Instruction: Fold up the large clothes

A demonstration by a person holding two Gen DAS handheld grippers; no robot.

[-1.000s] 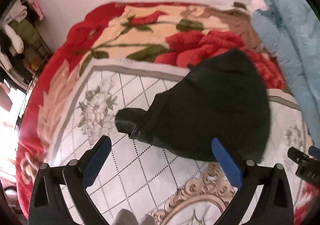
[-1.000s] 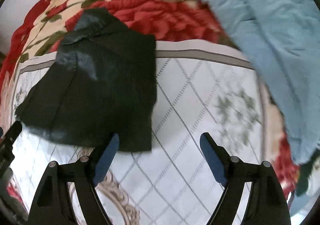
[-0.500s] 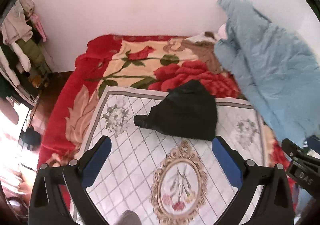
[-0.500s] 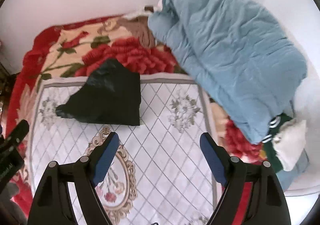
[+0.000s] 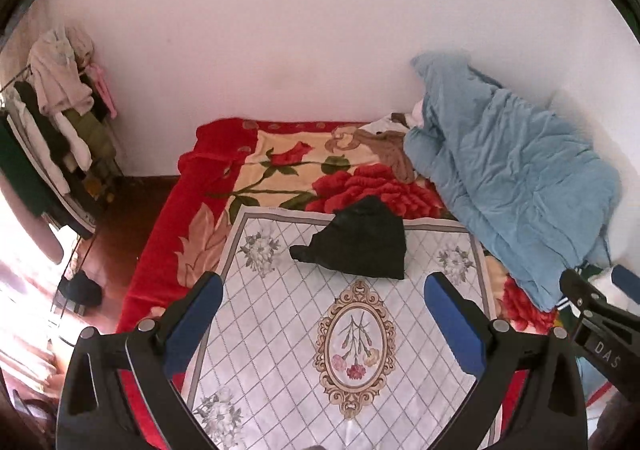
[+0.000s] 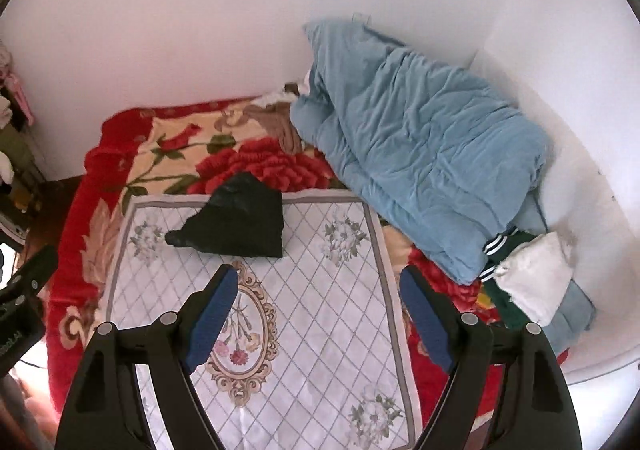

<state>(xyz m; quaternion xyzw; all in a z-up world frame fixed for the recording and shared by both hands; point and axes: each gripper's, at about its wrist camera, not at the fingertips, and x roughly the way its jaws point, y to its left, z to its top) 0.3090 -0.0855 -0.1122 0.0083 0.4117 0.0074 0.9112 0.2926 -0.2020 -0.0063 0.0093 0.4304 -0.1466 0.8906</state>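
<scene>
Black garment (image 5: 360,246), blue quilt (image 5: 512,186)

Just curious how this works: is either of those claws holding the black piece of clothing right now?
No: the black garment lies alone on the patterned mat, with both grippers open and empty.

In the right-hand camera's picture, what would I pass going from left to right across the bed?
Red floral blanket → black folded garment → light blue quilt → white cloth lying on the green striped garment.
</scene>
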